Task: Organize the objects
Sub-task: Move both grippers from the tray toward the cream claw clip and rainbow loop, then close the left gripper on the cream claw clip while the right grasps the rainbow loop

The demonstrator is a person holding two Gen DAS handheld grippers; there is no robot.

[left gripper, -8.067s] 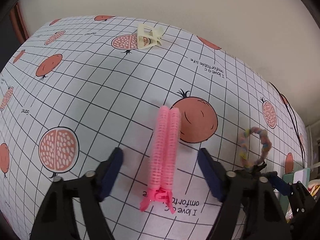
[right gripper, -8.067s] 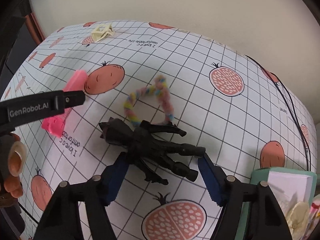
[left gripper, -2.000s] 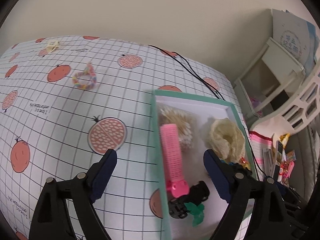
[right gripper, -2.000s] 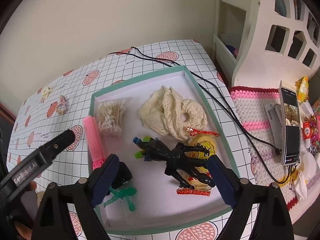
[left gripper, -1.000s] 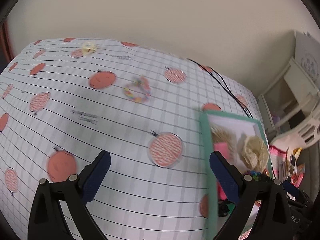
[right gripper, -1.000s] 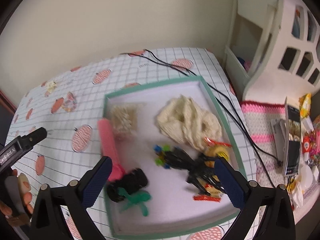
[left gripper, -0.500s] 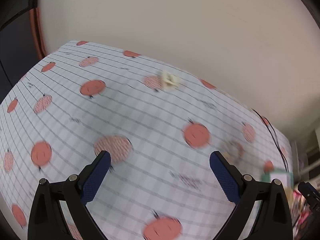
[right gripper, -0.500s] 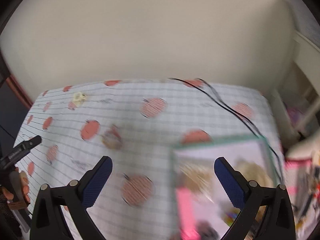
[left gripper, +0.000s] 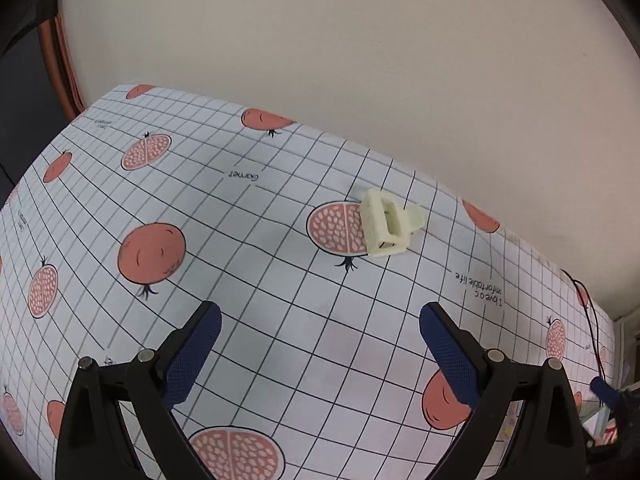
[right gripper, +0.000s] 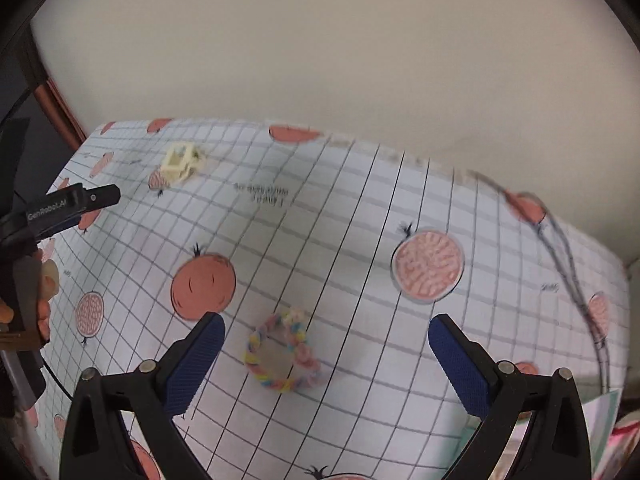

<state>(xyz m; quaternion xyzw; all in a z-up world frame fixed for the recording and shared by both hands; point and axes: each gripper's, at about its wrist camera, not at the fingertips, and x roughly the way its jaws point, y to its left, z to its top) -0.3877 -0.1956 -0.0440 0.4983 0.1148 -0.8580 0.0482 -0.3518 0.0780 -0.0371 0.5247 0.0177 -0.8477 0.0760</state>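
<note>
Pomegranate-print tablecloth (left gripper: 280, 280) carries two loose items. Left gripper (left gripper: 320, 344), released and empty, faces the cream hair claw (left gripper: 386, 226) at one o'clock; right gripper (right gripper: 326, 356), likewise spread, hovers above the pastel braided ring (right gripper: 282, 354). Judged step: approach for pickup; next, each must descend, straddle its item and close.

Right gripper (right gripper: 326, 344) spread wide over pastel hair tie (right gripper: 282, 354)
Cream claw clip (right gripper: 180, 162) far beyond the hair tie, left.

- A table under a white grid-lined cloth printed with red pomegranates (left gripper: 280, 320) carried the things.
- A cream plastic claw hair clip (left gripper: 388, 224) lay on it.
- A pastel braided hair tie (right gripper: 282, 354) lay well apart from the clip.
</note>
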